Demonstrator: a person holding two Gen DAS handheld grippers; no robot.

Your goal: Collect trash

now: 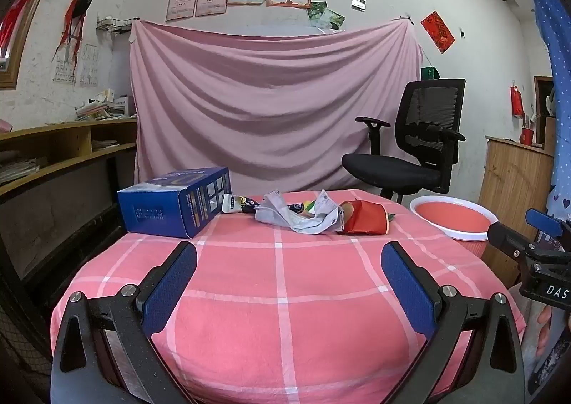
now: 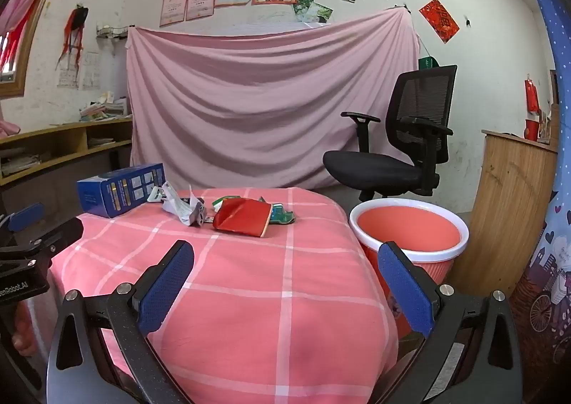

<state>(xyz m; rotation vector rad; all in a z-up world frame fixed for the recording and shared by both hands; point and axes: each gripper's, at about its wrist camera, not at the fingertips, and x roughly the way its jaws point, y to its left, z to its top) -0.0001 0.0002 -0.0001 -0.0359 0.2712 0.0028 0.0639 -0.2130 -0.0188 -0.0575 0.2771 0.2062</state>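
Both claws stand wide with nothing between their blue pads, hovering over the near part of a worktop (image 1: 285, 297) covered in a pink checked cloth. The left claw (image 1: 289, 282) and right claw (image 2: 285, 279) point slightly downward toward the far edge, where the trash lies in a loose row. At the far left sits a blue box (image 1: 175, 200); just right of it a small tube (image 1: 235, 203) lies touching the box, then a crumpled paper (image 1: 303, 215), and against that a red wrapper (image 1: 364, 218). From the right wrist view a green packet (image 2: 282, 216) shows just beyond the red wrapper. A pink bin (image 2: 410, 229) with a white rim stands off the worktop's right side, near its far corner. Behind it is a black chair (image 2: 392, 154), and a pink sheet (image 1: 271, 101) hangs on the far wall.
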